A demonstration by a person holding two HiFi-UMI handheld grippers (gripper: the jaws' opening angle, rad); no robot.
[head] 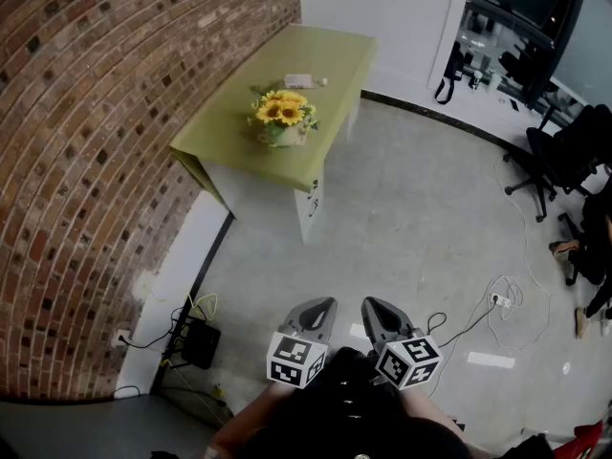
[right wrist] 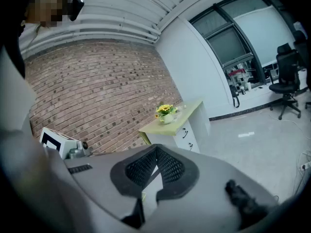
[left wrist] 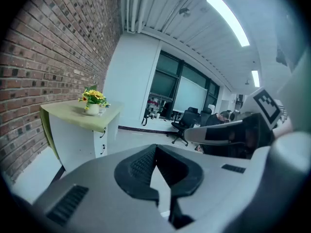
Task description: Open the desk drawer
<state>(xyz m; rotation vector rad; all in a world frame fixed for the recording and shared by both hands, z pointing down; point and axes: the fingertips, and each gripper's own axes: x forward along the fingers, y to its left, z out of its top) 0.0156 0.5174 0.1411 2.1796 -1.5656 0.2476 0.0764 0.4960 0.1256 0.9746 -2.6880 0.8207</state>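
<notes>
Ahead, well beyond our left gripper (head: 323,306) and right gripper (head: 373,306), jaws pressed together empty, white drawers (head: 308,204) sit under the near corner of the olive-green worktop (head: 316,65).

Grey left hand-held gripper (head: 318,306) and right hand-held gripper (head: 375,306); black ribbed pads (left wrist: 141,165); each carries a white cube (head: 296,360) with black square markers; person wears a black top (head: 349,411).

Head view downward, 3 views sharing desk (head: 316,60)
</notes>
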